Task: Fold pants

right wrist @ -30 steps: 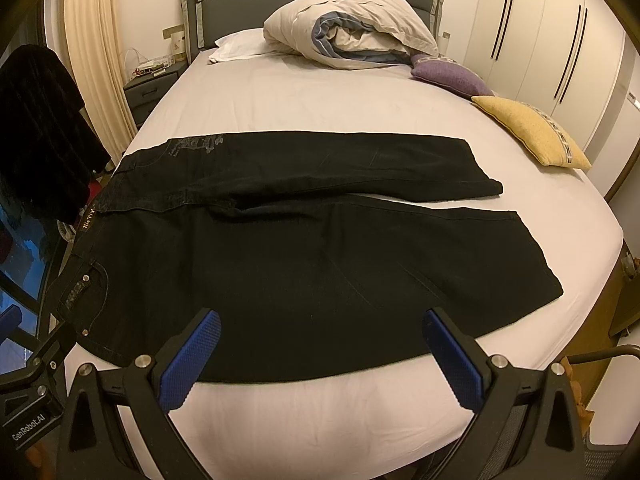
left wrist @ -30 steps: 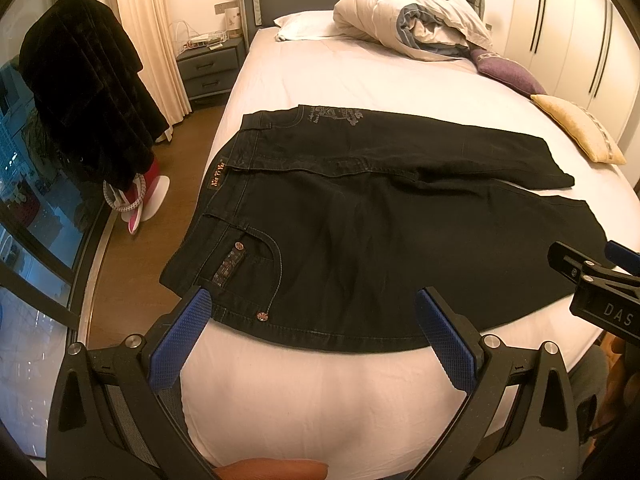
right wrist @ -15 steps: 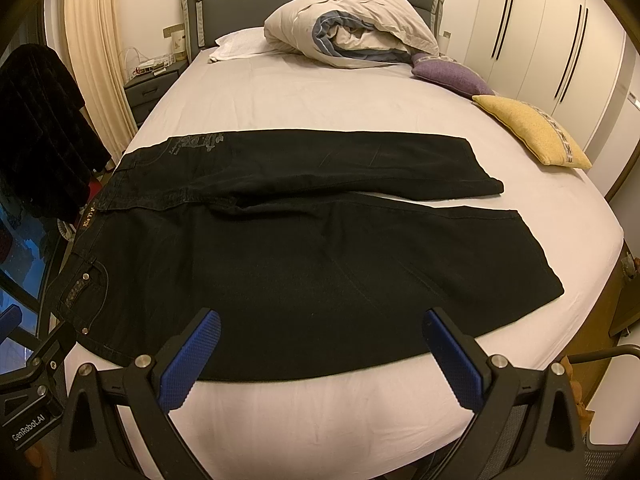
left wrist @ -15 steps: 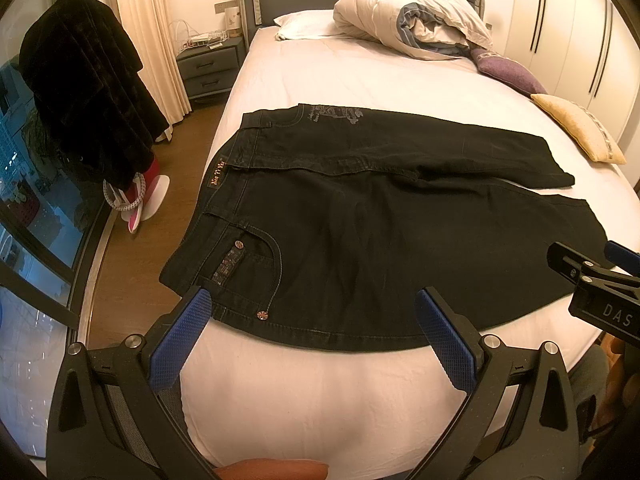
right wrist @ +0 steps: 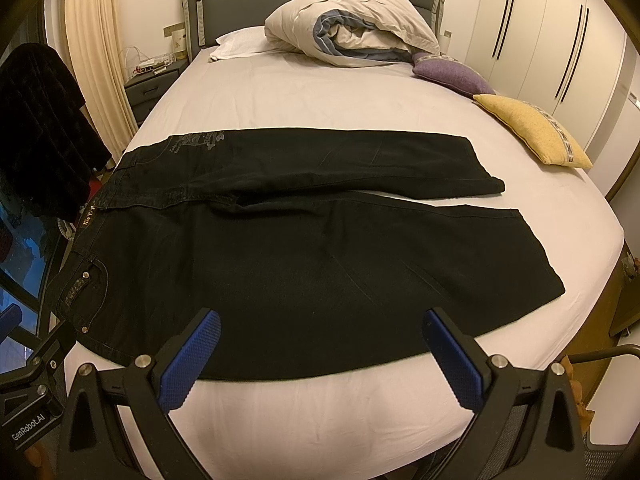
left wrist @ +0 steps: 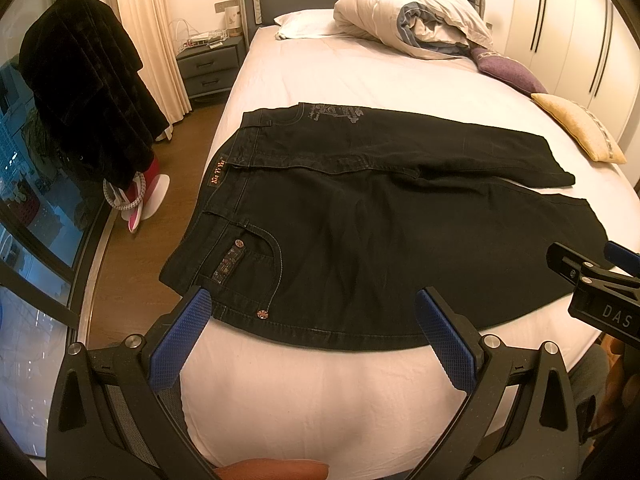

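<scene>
Across the near half of the bed (right wrist: pixel 320 92): one pair of black pants (right wrist: pixel 304 264), spread flat, long axis parallel to the near edge, waistband toward the left edge, two legs toward the right edge. Above the near edge: left gripper (left wrist: pixel 310 336) and right gripper (right wrist: pixel 320 356), both spread wide, empty, clear of fabric. By the headboard: one bundled duvet (right wrist: pixel 352 24).

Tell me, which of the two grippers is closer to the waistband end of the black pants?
Left. The left gripper hovers open at the near edge beside the waistband and front pocket; the right gripper hovers open farther along the near leg, toward the hems.
</scene>
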A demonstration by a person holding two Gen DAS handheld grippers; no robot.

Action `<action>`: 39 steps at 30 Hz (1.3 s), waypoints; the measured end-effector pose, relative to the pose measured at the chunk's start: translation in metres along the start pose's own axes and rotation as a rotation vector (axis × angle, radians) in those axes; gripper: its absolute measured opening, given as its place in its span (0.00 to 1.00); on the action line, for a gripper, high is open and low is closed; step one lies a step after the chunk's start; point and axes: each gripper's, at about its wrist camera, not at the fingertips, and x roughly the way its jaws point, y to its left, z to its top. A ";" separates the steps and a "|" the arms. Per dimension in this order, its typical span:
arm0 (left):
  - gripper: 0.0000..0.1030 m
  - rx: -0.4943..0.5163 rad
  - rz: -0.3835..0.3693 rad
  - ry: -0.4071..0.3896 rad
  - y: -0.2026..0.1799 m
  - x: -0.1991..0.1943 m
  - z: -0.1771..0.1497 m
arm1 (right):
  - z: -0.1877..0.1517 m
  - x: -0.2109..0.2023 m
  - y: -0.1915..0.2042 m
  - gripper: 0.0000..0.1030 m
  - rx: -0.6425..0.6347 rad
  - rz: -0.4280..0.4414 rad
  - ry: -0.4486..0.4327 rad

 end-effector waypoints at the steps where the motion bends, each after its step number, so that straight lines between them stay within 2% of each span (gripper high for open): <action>1: 1.00 0.000 0.000 0.001 0.000 0.000 -0.001 | 0.000 0.000 0.000 1.00 0.000 0.000 0.000; 17: 1.00 0.003 0.000 0.030 0.000 0.015 0.002 | -0.004 0.014 0.007 1.00 -0.011 0.018 0.029; 21: 1.00 0.010 -0.028 0.047 0.006 0.026 0.012 | 0.005 0.016 0.002 1.00 -0.048 0.091 0.010; 23: 1.00 0.035 -0.085 0.060 0.010 0.036 0.023 | 0.013 0.017 -0.002 1.00 -0.073 0.157 -0.012; 25: 1.00 0.077 -0.100 0.068 0.013 0.049 0.040 | 0.026 0.020 -0.007 1.00 -0.094 0.232 -0.033; 28: 1.00 0.163 -0.039 0.033 0.014 0.068 0.065 | 0.053 0.034 -0.018 1.00 -0.117 0.333 -0.031; 30: 1.00 0.233 -0.003 0.100 0.016 0.093 0.087 | 0.071 0.047 -0.023 1.00 -0.134 0.377 -0.018; 31: 1.00 0.235 -0.018 0.128 0.020 0.105 0.101 | 0.082 0.057 -0.026 1.00 -0.152 0.412 -0.010; 33: 1.00 0.236 -0.018 0.085 0.029 0.120 0.130 | 0.101 0.074 -0.030 1.00 -0.198 0.458 0.005; 34: 1.00 0.264 -0.011 0.044 0.033 0.131 0.153 | 0.113 0.084 -0.031 1.00 -0.241 0.481 0.016; 35: 1.00 0.291 -0.013 0.038 0.035 0.145 0.171 | 0.123 0.093 -0.031 0.98 -0.284 0.497 0.017; 39: 1.00 0.428 -0.034 0.050 0.035 0.203 0.238 | 0.166 0.127 -0.035 0.96 -0.407 0.528 -0.003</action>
